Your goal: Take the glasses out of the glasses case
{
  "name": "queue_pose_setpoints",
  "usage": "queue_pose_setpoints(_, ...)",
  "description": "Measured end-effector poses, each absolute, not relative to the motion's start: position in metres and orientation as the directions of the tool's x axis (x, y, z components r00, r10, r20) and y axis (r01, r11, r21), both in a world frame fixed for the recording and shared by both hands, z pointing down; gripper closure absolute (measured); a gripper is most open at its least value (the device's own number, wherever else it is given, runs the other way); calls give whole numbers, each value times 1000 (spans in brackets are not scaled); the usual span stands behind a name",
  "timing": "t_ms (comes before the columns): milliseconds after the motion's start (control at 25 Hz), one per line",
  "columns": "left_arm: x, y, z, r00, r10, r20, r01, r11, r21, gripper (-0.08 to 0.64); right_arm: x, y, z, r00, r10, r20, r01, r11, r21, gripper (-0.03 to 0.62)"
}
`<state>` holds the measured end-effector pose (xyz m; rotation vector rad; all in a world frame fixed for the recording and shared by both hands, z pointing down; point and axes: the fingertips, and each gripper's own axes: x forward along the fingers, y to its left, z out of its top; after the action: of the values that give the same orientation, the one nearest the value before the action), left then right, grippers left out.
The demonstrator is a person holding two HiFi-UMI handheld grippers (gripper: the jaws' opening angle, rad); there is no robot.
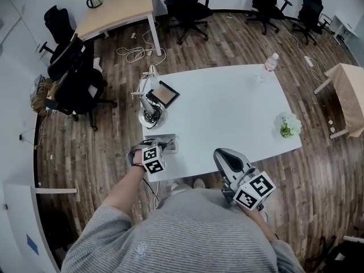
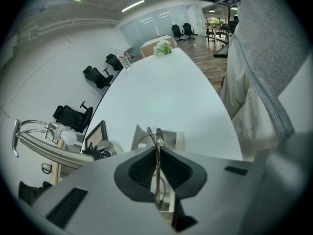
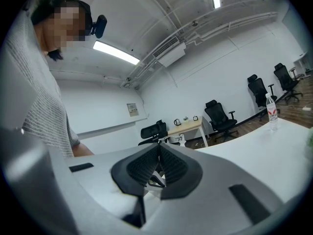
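Note:
At the near left corner of the white table (image 1: 227,112) lies the open grey glasses case (image 1: 166,141). My left gripper (image 1: 161,148) hovers right over it, shut on the thin metal-framed glasses (image 2: 157,170); the frame stands edge-on between the dark pads. In the left gripper view the case (image 2: 143,137) shows just beyond the jaws, lid up. My right gripper (image 1: 219,153) is over the table's near edge, well to the right of the case. Its jaws (image 3: 159,150) are shut with nothing between them.
A desk lamp with a coiled cable (image 1: 150,108) and a dark framed tablet (image 1: 164,94) stand just behind the case. Farther off are a water bottle (image 1: 271,63) at the far edge and a small flower plant (image 1: 289,125) at the right end. Office chairs ring the table.

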<state>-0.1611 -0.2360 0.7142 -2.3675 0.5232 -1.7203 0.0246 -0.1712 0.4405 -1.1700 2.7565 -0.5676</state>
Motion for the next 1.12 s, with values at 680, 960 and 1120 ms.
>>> queue_pose_setpoints(680,-152,-266,646,584,-560,587,-768,-616,177,526,19,-169,442,-723,-688,60,-658,660,-363,575)
queue_pose_setpoints(960,-139,-268,616,683,-619,389,-717,-464,520,526,19,-168,443,-722,-690,60,-659,658,-364,575)
queue_pose_setpoints(1120,-130,-265,599,708,-651,274,-626,-398,671,526,17,-168,445,-726,-685,63,-657,663,-359,575)
